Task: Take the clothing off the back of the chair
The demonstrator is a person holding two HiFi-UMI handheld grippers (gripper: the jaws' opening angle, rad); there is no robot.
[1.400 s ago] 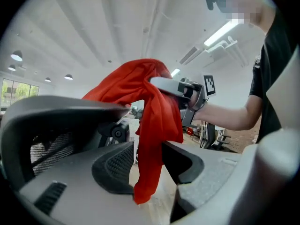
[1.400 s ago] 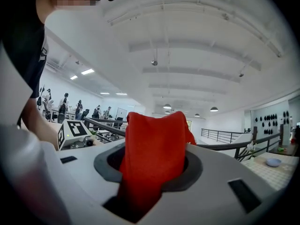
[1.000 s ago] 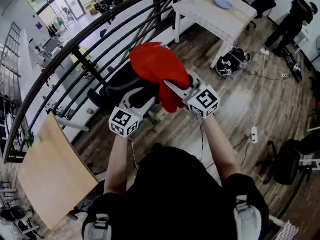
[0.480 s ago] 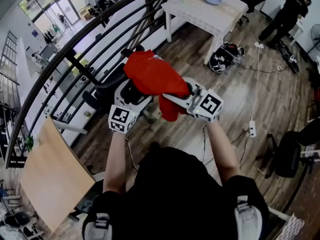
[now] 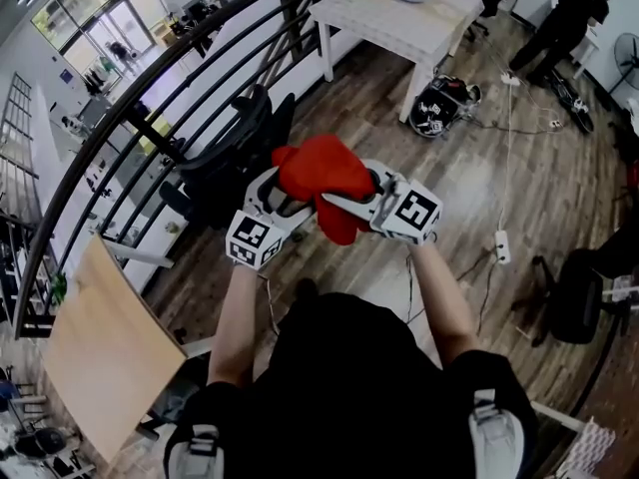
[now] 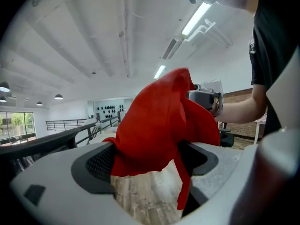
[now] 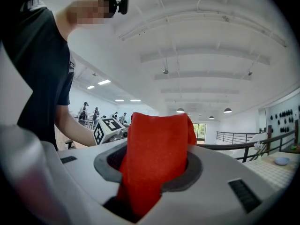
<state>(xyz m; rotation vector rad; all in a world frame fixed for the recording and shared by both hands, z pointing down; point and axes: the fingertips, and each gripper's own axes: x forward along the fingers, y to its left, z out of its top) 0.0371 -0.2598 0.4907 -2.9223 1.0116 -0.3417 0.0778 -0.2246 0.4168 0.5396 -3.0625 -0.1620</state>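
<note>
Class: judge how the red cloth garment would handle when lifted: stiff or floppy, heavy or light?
Probably floppy: the red cloth garment bunches into folds and a loose strip dangles. Likely light for its size: the right gripper, shut on one fold, seems to hold it up.

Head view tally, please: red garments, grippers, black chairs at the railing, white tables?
Red garment: 1
Grippers: 2 (left gripper, jaws just opened with the garment between them; right gripper, shut on it)
Black chair: 1
White table: 1
Total: 5
</note>
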